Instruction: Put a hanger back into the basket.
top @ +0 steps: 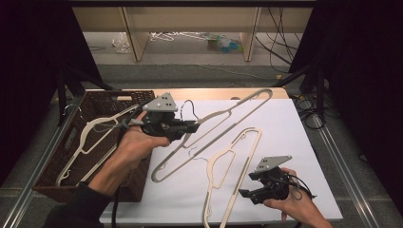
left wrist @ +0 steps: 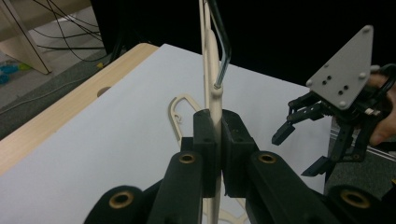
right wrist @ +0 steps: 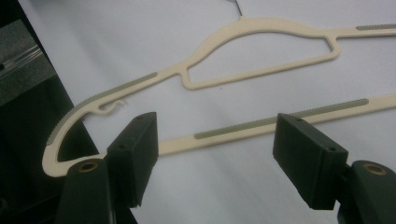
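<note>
My left gripper [top: 192, 126] hangs above the table's left half, shut on the neck of a beige hanger [top: 237, 105] just below its metal hook [left wrist: 224, 46]. The far end of that hanger reaches the table's back edge. In the left gripper view the jaws [left wrist: 215, 144] pinch the beige neck [left wrist: 214, 93] between them. A second beige hanger [top: 252, 152] lies flat on the white sheet. My right gripper [top: 249, 196] is low over its near right end, open. In the right gripper view the hanger's straight bar [right wrist: 243, 128] crosses between the spread jaws [right wrist: 215, 154], untouched by either pad.
A brown wicker basket [top: 119, 93] stands at the table's left side with a pale hanger [top: 88, 133] lying in it. The white sheet [top: 285, 118] covers a wooden tabletop. Dark curtains flank both sides, and cables lie on the floor behind.
</note>
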The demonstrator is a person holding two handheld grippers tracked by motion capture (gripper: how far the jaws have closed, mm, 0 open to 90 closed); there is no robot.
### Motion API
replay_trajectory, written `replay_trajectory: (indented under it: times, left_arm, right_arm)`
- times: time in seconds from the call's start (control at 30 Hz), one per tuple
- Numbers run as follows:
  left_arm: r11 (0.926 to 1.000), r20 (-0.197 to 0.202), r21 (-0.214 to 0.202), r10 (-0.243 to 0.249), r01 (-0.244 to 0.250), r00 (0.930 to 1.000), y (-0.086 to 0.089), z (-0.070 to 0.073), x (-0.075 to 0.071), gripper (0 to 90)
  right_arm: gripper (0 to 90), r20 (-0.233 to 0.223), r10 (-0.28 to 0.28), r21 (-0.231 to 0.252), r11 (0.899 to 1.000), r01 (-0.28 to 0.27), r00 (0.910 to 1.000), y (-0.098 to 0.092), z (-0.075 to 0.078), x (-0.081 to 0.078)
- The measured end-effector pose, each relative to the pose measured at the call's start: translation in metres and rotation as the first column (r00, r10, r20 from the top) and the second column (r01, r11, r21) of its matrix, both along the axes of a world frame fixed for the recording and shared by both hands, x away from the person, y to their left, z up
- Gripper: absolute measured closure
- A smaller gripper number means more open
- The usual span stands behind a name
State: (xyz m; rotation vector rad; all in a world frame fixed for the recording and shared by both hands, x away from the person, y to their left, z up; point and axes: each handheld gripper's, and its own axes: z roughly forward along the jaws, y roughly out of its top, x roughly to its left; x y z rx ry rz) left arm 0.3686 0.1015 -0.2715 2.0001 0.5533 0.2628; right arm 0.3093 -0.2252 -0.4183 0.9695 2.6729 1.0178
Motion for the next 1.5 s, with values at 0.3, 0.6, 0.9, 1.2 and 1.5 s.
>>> replay_trajectory:
  times: [0.3, 0.6, 0.9, 1.2, 1.5]
  left_arm:
    - [0.9980, 0.042, -0.002, 0.063, -0.063, 0.9971, 0.042, 0.038, -0.004, 86.0]
    - [0.9731, 0.071, 0.041, 0.223, -0.227, 0.9721, 0.110, 0.039, 0.005, 85.9]
    - [0.9368, 0.083, 0.050, 0.342, -0.346, 0.9362, 0.164, 0.022, 0.017, 85.9]
    - [0.9046, 0.089, 0.122, 0.400, -0.408, 0.9123, 0.201, 0.004, 0.024, 85.9]
    - [0.8771, 0.077, 0.179, 0.439, -0.446, 0.8950, 0.231, -0.020, 0.027, 85.9]
  right_arm:
    - [31.7, -0.021, 0.005, -0.014, 1.000, -0.005, 0.9998, 0.000, -0.003, -0.002]
    - [31.4, -0.015, 0.000, -0.018, 1.000, 0.000, 0.9999, -0.002, -0.005, 0.000]
    - [30.2, -0.008, -0.006, -0.013, 1.000, 0.006, 1.0000, -0.006, -0.008, 0.003]
    - [27.1, -0.006, -0.019, -0.024, 1.000, 0.018, 0.9998, -0.006, -0.010, 0.002]
    - [27.1, -0.030, -0.034, -0.020, 0.999, 0.033, 0.9990, -0.006, -0.009, 0.001]
